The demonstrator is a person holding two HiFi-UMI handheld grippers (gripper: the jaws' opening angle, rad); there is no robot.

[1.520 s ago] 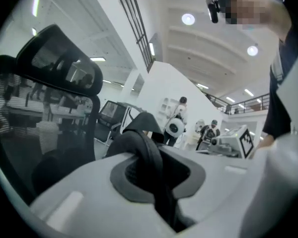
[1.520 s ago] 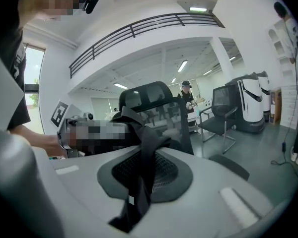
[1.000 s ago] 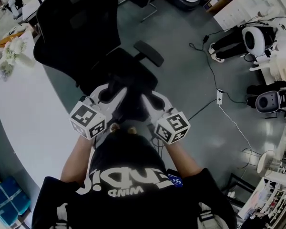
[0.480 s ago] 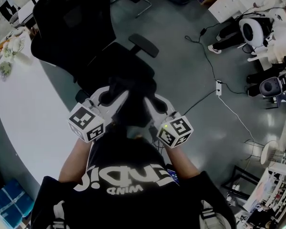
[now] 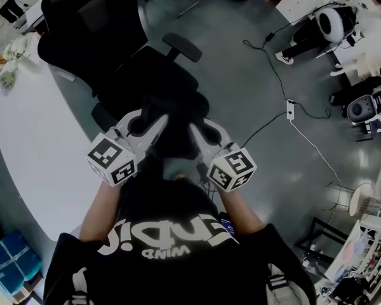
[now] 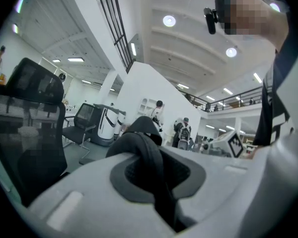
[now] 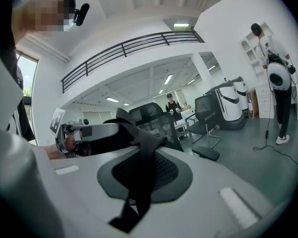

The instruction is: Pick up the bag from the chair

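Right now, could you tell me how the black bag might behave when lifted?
The bag probably sags: its strap drapes limply over the right gripper. It may swing, since the left gripper also holds only a strap.

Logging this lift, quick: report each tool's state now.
Left tool: closed on a bag strap.
Right tool: closed on a bag strap.

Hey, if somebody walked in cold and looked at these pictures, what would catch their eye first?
First the two white grippers with marker cubes, the left gripper and the right gripper, held close together in front of the person's chest in the head view. Between them is the black bag, at the near edge of the black chair. Each gripper view shows a dark strap pinched between its jaws. The curved white table lies to the left.
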